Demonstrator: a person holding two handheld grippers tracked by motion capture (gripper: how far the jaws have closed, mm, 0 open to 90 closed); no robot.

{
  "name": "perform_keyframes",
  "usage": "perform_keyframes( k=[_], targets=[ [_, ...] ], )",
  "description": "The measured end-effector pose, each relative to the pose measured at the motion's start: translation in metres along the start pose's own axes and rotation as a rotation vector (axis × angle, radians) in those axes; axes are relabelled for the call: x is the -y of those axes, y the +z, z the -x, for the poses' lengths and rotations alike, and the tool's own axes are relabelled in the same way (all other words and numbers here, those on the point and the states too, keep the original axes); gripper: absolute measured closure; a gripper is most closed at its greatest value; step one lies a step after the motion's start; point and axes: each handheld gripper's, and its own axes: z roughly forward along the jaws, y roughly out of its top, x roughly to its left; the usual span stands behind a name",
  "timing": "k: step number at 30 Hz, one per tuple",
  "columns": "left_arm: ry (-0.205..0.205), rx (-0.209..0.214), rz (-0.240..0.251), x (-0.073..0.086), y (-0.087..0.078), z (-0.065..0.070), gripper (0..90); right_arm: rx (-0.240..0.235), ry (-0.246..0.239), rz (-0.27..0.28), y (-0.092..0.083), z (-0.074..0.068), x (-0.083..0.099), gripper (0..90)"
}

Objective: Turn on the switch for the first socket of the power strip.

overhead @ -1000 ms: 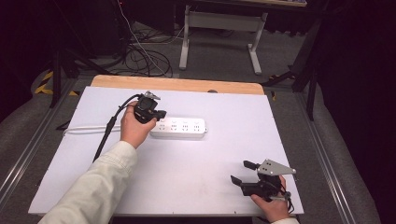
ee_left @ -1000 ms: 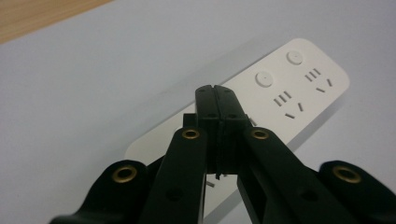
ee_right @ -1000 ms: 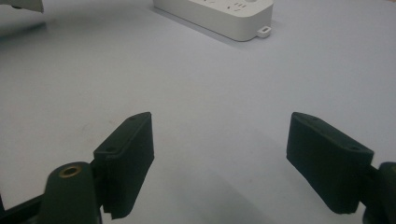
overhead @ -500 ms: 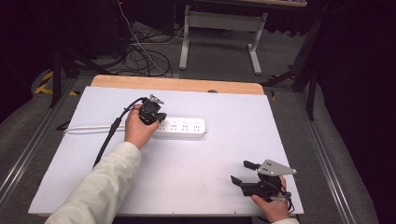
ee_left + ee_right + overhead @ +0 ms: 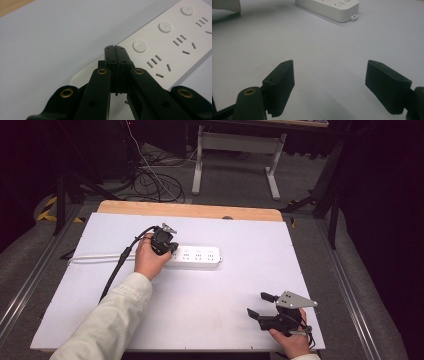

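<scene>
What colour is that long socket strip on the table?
White; the long plastic power strip shows best in the left gripper view.

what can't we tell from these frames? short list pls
- Whether the shut left gripper actually presses the power strip: in the left gripper view its own jaws cover the contact spot; in the high view the hand hides it.
- Where the strip's white cord ends: it leaves the table's left edge in the high view.
- Strip's near end: cut off at the top edge of the right gripper view.
- Socket markings: too small in the high view.

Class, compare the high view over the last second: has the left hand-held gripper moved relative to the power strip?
Yes, slightly. The left hand-held gripper has shifted right, closing in on the power strip's left end, its jaws shut.
</scene>
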Motion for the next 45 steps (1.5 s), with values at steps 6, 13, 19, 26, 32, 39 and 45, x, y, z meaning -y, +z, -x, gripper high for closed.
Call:
perform_keyframes(
  k=[6,13,19,26,32,39,45],
  targets=[
    [-0.001,-0.013,0.021,0.0030,0.0000,0.0006,90.0,0.000,-0.002,-0.004,0.0001,-0.0007,0.0000,24.0],
    [-0.007,-0.016,0.022,0.0033,0.0010,0.0018,90.0,0.001,-0.003,-0.001,-0.0004,-0.0011,0.0000,24.0],
    [-0.011,-0.026,0.018,0.0032,0.0025,0.0058,90.0,0.000,-0.004,0.002,-0.0011,-0.0013,-0.0001,24.0],
    [-0.024,-0.038,0.040,0.0063,0.0032,0.0054,90.0,0.000,-0.008,0.006,-0.0024,-0.0019,0.0003,24.0],
    [-0.024,-0.061,0.037,0.0062,0.0041,0.0079,90.0,-0.002,-0.007,0.004,-0.0024,-0.0027,0.0002,24.0],
    [-0.039,-0.058,0.035,0.0063,0.0047,0.0079,90.0,-0.003,-0.007,0.004,-0.0026,-0.0031,0.0004,24.0],
    [-0.039,-0.054,0.035,0.0076,0.0055,0.0066,90.0,-0.004,-0.006,0.003,-0.0025,-0.0031,0.0006,24.0]
  ],
)
